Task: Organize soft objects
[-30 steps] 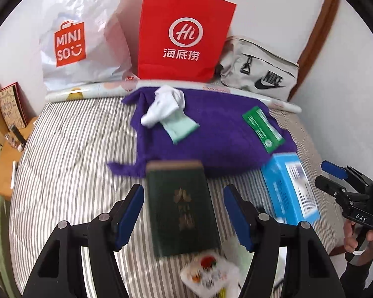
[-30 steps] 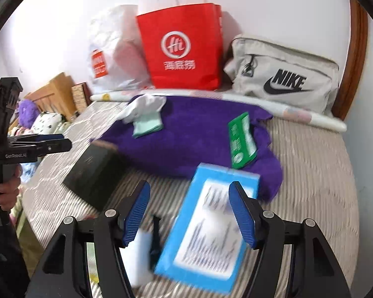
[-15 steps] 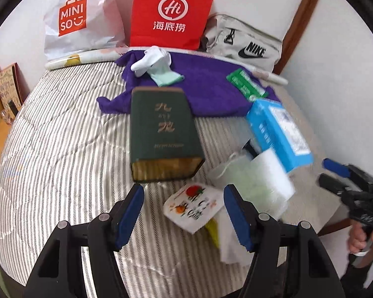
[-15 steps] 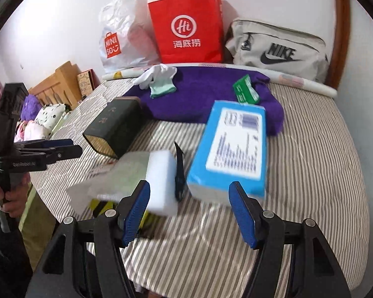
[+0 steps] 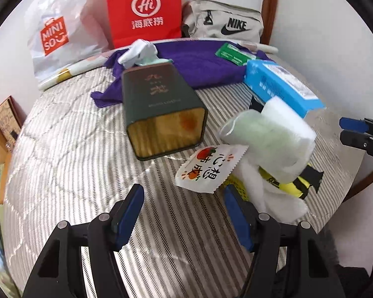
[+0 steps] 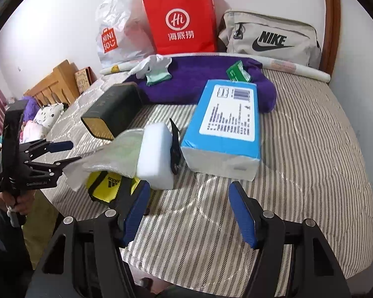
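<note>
- Left wrist view: the left gripper (image 5: 182,209) hangs over the striped bed (image 5: 62,149) with its jaws spread wide and nothing between them.
- Just beyond it lies a white sachet (image 5: 209,167) printed with tomatoes and Chinese characters, touching a pile of soft things: a white sponge block (image 5: 289,126), a pale green cloth (image 5: 256,129) and a yellow-and-black item (image 5: 293,181).
- A dark green tin (image 5: 159,104) with gold Chinese characters lies on its side at centre; a blue tissue pack (image 5: 281,87) sits to the right.
- Far off, a purple towel (image 5: 199,64) carries white socks (image 5: 139,51) and a green packet (image 5: 233,54).
- Against the wall stand a white "MINISO" bag (image 5: 54,34), a red "Hi" paper bag (image 5: 144,10) and a grey "NIKE" bag (image 5: 226,22).
- Right wrist view: the right gripper (image 6: 189,211) is also wide open and empty, near the sponge block (image 6: 155,156).
- The yellow item (image 6: 104,186) reads "adidas".
- The blue pack (image 6: 226,124) shows a printed label and barcode, too small to read.
- The left gripper (image 6: 62,152) at far left reads "GenRobot".
</note>
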Demonstrator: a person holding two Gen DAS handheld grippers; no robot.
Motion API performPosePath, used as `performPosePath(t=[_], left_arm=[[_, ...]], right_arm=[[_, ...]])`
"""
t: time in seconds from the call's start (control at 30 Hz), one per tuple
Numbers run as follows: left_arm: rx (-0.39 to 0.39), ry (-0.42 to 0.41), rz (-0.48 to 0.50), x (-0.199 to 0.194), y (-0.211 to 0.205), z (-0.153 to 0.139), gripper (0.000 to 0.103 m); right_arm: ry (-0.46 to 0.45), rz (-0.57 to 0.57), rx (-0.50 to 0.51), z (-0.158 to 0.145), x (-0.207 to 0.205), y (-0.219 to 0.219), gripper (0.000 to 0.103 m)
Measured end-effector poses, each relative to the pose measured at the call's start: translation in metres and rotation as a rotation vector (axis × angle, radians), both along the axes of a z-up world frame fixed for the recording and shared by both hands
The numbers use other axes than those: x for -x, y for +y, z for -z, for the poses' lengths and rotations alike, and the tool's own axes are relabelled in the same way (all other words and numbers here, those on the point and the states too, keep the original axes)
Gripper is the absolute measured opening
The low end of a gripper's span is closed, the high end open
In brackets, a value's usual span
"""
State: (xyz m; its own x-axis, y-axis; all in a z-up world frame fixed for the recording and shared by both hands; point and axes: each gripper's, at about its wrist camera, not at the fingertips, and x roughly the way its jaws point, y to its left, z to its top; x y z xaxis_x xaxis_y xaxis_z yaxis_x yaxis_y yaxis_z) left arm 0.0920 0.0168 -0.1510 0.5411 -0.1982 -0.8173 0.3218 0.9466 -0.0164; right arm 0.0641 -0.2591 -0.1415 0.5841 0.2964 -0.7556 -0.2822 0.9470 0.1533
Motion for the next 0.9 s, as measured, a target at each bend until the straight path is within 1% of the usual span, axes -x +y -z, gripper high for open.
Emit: performPosePath(t=[0.07, 0.13, 0.17, 0.2, 0.23, 0.27, 0.3, 0.37, 0.4, 0.43, 0.5, 0.57, 0.67, 0.77, 0.83, 0.9], left_arm=[[0.015, -0.01, 0.026, -0.003, -0.004, 0.003, 0.064], [0.01, -0.033, 0.04, -0.01, -0.01, 0.005, 0.064], [-0.005, -0.051, 0.048, -0.012, -0.014, 0.005, 0.06], [-0.016, -0.065, 0.054, -0.015, -0.016, 0.005, 0.054], [-0.021, -0.07, 0.064, -0.018, -0.019, 0.006, 0.051], [-0.012, -0.065, 0.079, -0.02, -0.021, 0.006, 0.038], [0.014, -0.046, 0.105, -0.024, -0.022, 0.007, 0.026], [0.03, -0.021, 0.11, -0.03, -0.024, 0.01, 0.017], [0.034, -0.022, 0.111, -0.031, -0.024, 0.009, 0.013], [0.045, -0.018, 0.114, -0.031, -0.022, 0.009, 0.011], [0.095, -0.003, 0.088, -0.029, -0.014, 0.004, 0.005], [0.13, -0.004, 0.071, -0.026, -0.008, 0.0, 0.005], [0.111, 0.002, 0.015, -0.022, 0.001, -0.002, 0.005], [0.113, 0.02, -0.027, -0.024, 0.01, 0.002, 0.005], [0.123, 0.028, -0.05, -0.024, 0.014, 0.006, 0.005], [0.138, 0.036, -0.058, -0.024, 0.016, 0.008, 0.005]], right_arm=[[0.01, 0.0, 0.007, 0.005, 0.0, 0.001, 0.065], [0.019, -0.002, 0.01, 0.009, -0.001, 0.002, 0.065], [0.024, 0.0, 0.012, 0.011, -0.001, 0.002, 0.065], [0.032, 0.003, 0.016, 0.013, -0.003, 0.003, 0.065], [0.037, 0.004, 0.016, 0.015, -0.004, 0.003, 0.065], [0.042, 0.003, 0.015, 0.017, -0.004, 0.003, 0.065], [0.045, 0.002, 0.015, 0.018, -0.005, 0.003, 0.065], [0.049, -0.001, 0.018, 0.019, -0.006, 0.005, 0.065], [0.05, -0.003, 0.018, 0.02, -0.006, 0.005, 0.065], [0.049, -0.007, 0.017, 0.019, -0.006, 0.007, 0.065], [0.044, -0.019, 0.011, 0.018, -0.005, 0.01, 0.065], [0.03, -0.035, 0.008, 0.016, -0.004, 0.014, 0.065], [0.008, -0.054, 0.005, 0.013, -0.003, 0.021, 0.065], [-0.005, -0.071, 0.0, 0.012, -0.005, 0.029, 0.065], [-0.003, -0.073, 0.006, 0.015, -0.009, 0.035, 0.062], [0.002, -0.077, -0.002, 0.018, -0.014, 0.039, 0.05]])
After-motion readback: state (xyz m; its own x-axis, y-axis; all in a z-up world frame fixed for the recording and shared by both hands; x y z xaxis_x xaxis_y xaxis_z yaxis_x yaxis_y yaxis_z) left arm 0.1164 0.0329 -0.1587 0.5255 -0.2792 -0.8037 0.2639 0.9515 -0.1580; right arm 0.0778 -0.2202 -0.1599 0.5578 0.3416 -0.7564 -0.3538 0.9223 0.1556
